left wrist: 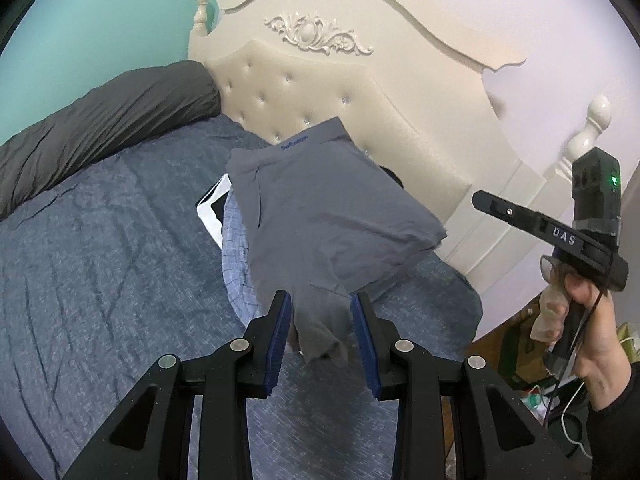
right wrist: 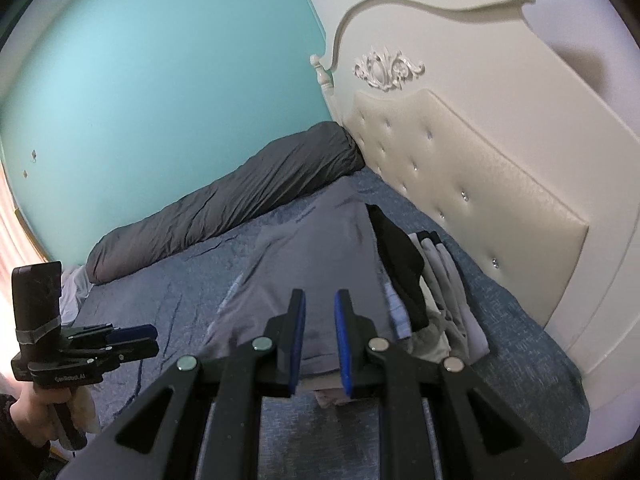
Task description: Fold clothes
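Observation:
A folded grey garment [left wrist: 328, 208] lies blurred on top of a stack on the bed, over a blue checked shirt [left wrist: 236, 252] and a white and black piece [left wrist: 210, 208]. My left gripper [left wrist: 322, 304] is open, and a loose grey corner [left wrist: 324, 332] hangs between its blue pads without being pinched. In the right wrist view the grey garment [right wrist: 312, 264] spreads just beyond my right gripper [right wrist: 320, 300], which is open and holds nothing. A black garment [right wrist: 400, 264] and pale folded clothes [right wrist: 448, 280] lie beside it. A hand holds the right gripper [left wrist: 484, 202].
The blue bedspread [left wrist: 100, 264] covers the bed. A dark grey rolled duvet [left wrist: 100, 128] lies along the teal wall. The cream tufted headboard [left wrist: 360, 92] stands right behind the stack. Floor clutter [left wrist: 532, 340] shows past the bed's right edge.

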The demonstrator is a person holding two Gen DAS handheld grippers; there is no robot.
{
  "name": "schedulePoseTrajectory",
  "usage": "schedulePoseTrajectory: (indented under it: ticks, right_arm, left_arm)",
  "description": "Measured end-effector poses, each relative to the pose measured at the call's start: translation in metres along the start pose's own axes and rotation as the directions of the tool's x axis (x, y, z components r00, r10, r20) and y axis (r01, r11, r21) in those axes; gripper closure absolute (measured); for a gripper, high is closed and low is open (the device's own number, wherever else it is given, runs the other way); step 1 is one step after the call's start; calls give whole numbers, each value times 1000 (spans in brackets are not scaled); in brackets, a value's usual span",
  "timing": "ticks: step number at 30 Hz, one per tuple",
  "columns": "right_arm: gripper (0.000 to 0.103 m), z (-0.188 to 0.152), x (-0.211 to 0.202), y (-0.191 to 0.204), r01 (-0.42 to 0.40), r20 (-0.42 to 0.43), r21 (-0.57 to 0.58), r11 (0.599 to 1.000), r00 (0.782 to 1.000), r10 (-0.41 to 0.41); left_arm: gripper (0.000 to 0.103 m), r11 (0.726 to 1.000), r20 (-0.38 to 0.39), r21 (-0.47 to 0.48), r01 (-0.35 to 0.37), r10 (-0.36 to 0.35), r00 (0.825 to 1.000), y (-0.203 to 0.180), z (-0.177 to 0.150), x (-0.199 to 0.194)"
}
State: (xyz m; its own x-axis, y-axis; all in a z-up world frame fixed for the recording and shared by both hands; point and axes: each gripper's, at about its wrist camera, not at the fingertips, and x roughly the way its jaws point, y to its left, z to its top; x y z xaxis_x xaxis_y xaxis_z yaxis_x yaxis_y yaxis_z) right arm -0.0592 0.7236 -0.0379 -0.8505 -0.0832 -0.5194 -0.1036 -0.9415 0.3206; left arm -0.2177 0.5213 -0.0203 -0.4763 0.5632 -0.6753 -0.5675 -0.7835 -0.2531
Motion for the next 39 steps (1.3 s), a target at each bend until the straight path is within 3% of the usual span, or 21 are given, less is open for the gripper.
schedulePoseTrajectory:
  ticks: [18, 39]
  right_arm:
    - [89, -25, -76, 68, 87, 62, 35, 996, 994, -89]
    - [87, -72, -136, 143, 121, 80, 75, 990, 989, -127]
  left_arm:
    - [68, 999, 63, 22, 40, -42, 997, -22, -20, -73]
    - [54, 995, 104, 72, 66, -74, 992, -36, -56, -153]
